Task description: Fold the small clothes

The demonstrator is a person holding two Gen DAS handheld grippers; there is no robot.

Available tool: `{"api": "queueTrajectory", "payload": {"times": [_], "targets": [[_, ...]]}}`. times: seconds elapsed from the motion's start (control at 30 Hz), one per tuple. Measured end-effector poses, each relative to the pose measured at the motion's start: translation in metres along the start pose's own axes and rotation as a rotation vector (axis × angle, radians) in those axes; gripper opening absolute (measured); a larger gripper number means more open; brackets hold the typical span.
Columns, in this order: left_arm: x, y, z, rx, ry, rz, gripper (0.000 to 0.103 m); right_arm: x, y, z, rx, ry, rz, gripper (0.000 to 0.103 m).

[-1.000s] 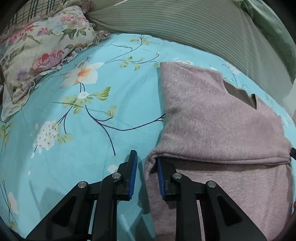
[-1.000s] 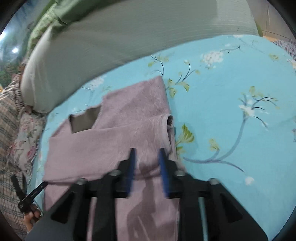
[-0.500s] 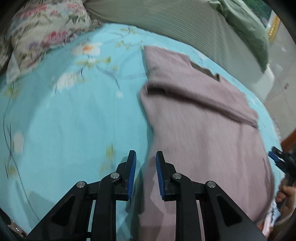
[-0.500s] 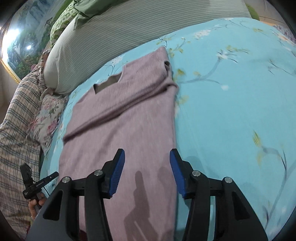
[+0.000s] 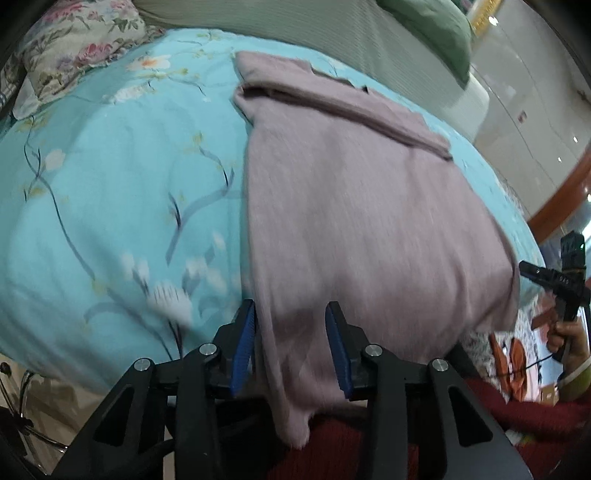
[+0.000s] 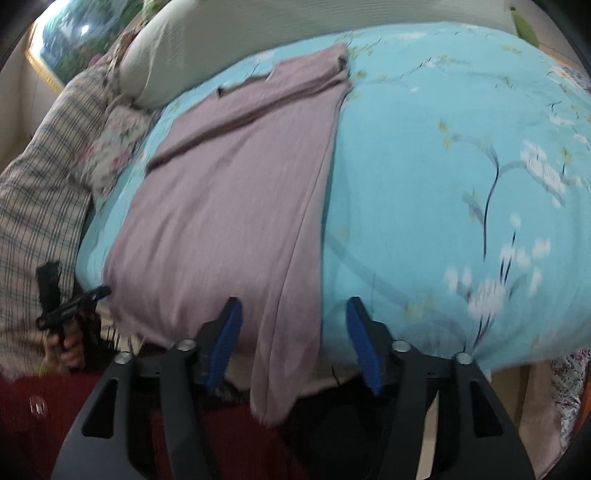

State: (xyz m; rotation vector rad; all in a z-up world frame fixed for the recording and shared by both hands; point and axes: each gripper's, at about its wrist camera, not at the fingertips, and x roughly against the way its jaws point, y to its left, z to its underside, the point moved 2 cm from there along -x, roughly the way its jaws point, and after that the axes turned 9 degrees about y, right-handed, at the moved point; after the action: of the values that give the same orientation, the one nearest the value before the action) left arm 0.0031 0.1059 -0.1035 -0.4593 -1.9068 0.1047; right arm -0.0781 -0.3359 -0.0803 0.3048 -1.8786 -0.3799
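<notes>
A mauve knit sweater (image 5: 351, 203) lies flat on the turquoise floral bedsheet (image 5: 110, 184), its sleeves folded across the chest. Its hem hangs over the bed's near edge. My left gripper (image 5: 291, 350) is at the hem's left corner; its jaws are opening, with the hanging cloth loose between the blue pads (image 5: 243, 347). In the right wrist view the sweater (image 6: 229, 184) runs away from my right gripper (image 6: 293, 345), which is at the hem's right corner. Its jaws are opening too, and the cloth between them is not pinched.
A grey striped bolster (image 5: 332, 33) and a green pillow (image 5: 436, 29) lie along the bed's far side, a floral pillow (image 5: 74, 48) at the far left. A plaid blanket (image 6: 33, 206) lies on the left. A person's red clothing (image 5: 535, 417) is close below the bed edge.
Both grippers drew back from the folded sleeves at the shoulders to the hem at the bed's near edge. Both pairs of jaws stand wider than before.
</notes>
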Motion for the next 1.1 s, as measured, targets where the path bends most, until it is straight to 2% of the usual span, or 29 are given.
{"api": "queueTrajectory", "payload": {"times": [0.2, 0.33, 0.37, 0.4, 0.43, 0.47, 0.53, 0.6, 0.63, 0.67, 0.77, 0.83, 0.87, 0.93, 0.97, 1.03, 1.1], "targets": [[-0.017, -0.005, 0.032, -0.043, 0.094, 0.026, 0.039, -0.034, 0.010, 0.014, 0.003, 0.086, -0.014, 0.065], [-0.025, -0.011, 0.035, -0.064, 0.123, 0.039, 0.040, -0.045, 0.019, 0.011, 0.023, 0.090, 0.022, 0.065], [-0.025, -0.011, 0.036, -0.065, 0.122, 0.043, 0.040, -0.044, 0.015, 0.010, 0.011, 0.082, 0.009, 0.059], [-0.025, -0.011, 0.036, -0.064, 0.121, 0.047, 0.040, -0.042, 0.009, 0.010, -0.006, 0.080, -0.003, 0.048], [-0.025, -0.010, 0.037, -0.060, 0.119, 0.055, 0.040, -0.039, 0.003, 0.010, -0.023, 0.077, -0.008, 0.020], [-0.026, -0.009, 0.036, -0.056, 0.116, 0.062, 0.040, -0.034, -0.006, 0.011, -0.050, 0.070, -0.024, 0.011], [-0.025, -0.006, 0.036, -0.047, 0.108, 0.066, 0.036, -0.028, -0.017, 0.014, -0.076, 0.056, -0.058, 0.010], [-0.023, -0.003, 0.037, -0.044, 0.102, 0.058, 0.026, -0.024, -0.025, 0.016, -0.096, 0.043, -0.091, 0.009], [-0.023, 0.000, 0.037, -0.040, 0.102, 0.063, 0.026, -0.024, -0.026, 0.017, -0.105, 0.042, -0.117, 0.009], [-0.022, 0.003, 0.036, -0.034, 0.106, 0.077, 0.026, -0.026, -0.028, 0.016, -0.110, 0.044, -0.139, 0.010], [-0.027, 0.007, 0.035, -0.008, 0.138, 0.126, 0.036, -0.036, -0.018, 0.017, -0.090, 0.065, -0.174, 0.011], [-0.032, 0.004, 0.035, -0.019, 0.157, 0.133, 0.035, -0.038, -0.009, 0.018, -0.067, 0.070, -0.231, 0.011], [-0.033, 0.002, 0.036, -0.036, 0.156, 0.121, 0.033, -0.034, -0.003, 0.019, -0.050, 0.052, -0.292, 0.010], [-0.033, -0.003, 0.037, -0.062, 0.151, 0.090, 0.012, -0.022, 0.005, 0.018, -0.018, 0.004, -0.404, 0.009], [-0.033, -0.002, 0.037, -0.060, 0.150, 0.099, 0.008, -0.016, 0.008, 0.017, -0.006, -0.018, -0.436, 0.009], [-0.024, 0.000, 0.036, -0.036, 0.126, 0.140, 0.006, 0.002, 0.012, 0.011, 0.008, -0.094, -0.530, 0.009], [-0.009, 0.000, 0.033, -0.028, 0.084, 0.191, 0.005, 0.013, 0.012, 0.006, 0.004, -0.144, -0.580, 0.009]]}}
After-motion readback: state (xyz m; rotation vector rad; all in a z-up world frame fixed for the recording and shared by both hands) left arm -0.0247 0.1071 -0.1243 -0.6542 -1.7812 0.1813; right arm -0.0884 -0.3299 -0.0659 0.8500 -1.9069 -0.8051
